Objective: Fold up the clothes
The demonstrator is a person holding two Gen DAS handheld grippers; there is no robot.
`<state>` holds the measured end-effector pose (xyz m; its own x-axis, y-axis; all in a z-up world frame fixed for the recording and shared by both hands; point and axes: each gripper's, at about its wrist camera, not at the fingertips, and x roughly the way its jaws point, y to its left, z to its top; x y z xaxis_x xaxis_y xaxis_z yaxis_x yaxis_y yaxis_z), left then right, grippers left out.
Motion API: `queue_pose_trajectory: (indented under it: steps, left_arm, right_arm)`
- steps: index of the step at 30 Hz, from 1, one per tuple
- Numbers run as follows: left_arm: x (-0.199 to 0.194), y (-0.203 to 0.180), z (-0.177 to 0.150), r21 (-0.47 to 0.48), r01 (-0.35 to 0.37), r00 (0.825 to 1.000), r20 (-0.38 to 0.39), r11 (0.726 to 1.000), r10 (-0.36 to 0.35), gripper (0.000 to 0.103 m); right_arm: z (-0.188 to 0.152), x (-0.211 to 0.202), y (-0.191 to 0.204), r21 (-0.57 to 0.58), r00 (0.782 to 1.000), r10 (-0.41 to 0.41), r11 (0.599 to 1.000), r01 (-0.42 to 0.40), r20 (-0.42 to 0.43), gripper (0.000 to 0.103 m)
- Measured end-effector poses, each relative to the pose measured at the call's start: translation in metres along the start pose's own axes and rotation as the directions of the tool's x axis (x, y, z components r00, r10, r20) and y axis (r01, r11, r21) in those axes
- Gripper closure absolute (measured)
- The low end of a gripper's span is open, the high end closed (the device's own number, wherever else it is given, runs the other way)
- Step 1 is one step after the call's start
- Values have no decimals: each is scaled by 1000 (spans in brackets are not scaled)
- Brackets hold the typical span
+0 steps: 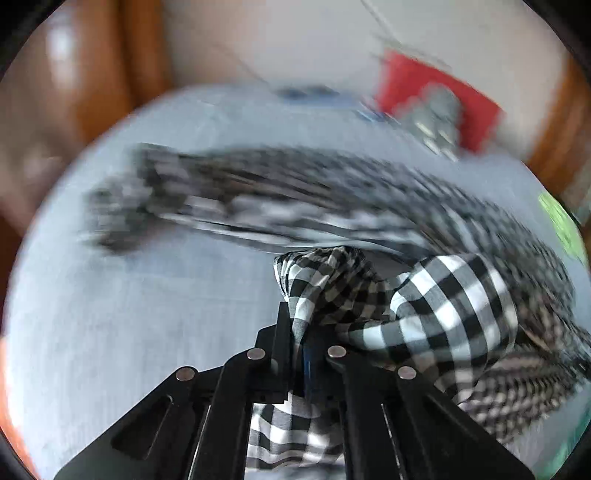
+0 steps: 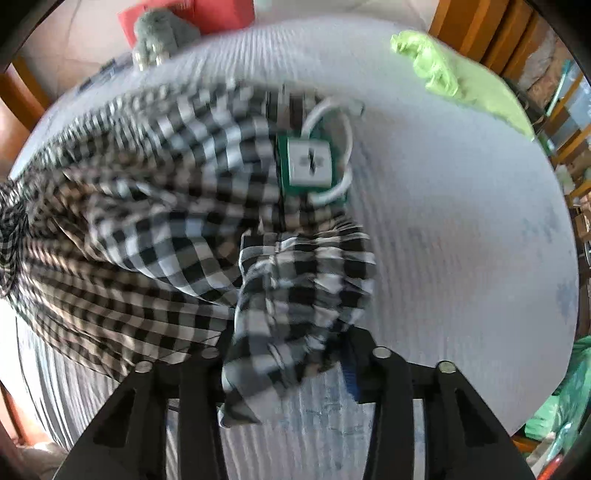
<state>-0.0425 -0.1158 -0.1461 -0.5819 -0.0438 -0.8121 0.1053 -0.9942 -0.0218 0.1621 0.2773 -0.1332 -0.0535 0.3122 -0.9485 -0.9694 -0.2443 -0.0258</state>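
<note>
The left gripper [image 1: 301, 332] has its jaws closed narrow on a bunched fold of the checked cloth [image 1: 436, 302], and the right gripper [image 2: 291, 350] holds another bunch of the same cloth [image 2: 155, 221], which covers its jaws so much that I cannot tell how wide they stand. From both grippers the cloth runs out, lifted and stretched, above the pale grey sheet [image 2: 461, 221]. Farther on the sheet, a white charger [image 2: 310, 162] with its cable lies just beside the cloth's edge, a green cloth [image 2: 443, 70] lies near the far edge, and a grey plush toy [image 2: 162, 33] sits against a red cushion [image 1: 424, 81].
</note>
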Motion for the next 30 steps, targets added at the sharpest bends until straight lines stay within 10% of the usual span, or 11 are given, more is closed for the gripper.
queue_pose_trajectory:
  steps: [4,6,8,11,15,30]
  left_arm:
    - [-49,92,-5,-224,-230,965,73,947,252,98]
    - [-46,134,-10,-303,-269,959,4,914,283,95]
    - [-30,159,-15,-323,-274,961,-68,906,267,92]
    - [-16,180,-22,-360,-195,979,-135,912,156,86]
    - [-30,176,-18,-319,-136,991,-62,938,122,48]
    - [53,172,-5,-164,-83,973,-226,983,44,47]
  right_arm:
    - [1,-18,-10,48,999,8,999,-10,37,68]
    - [-2,-7,-4,5,1000,-4,1000,4,-8,51]
    - [-5,4,-1,-31,998,-47,998,46,-38,26]
    - [-9,1,-10,2,1000,-17,1000,17,-23,25]
    - [-6,-21,-32,56,999,-27,998,25,35,16]
    - [34,0,-41,143,998,3,990,-12,61,5]
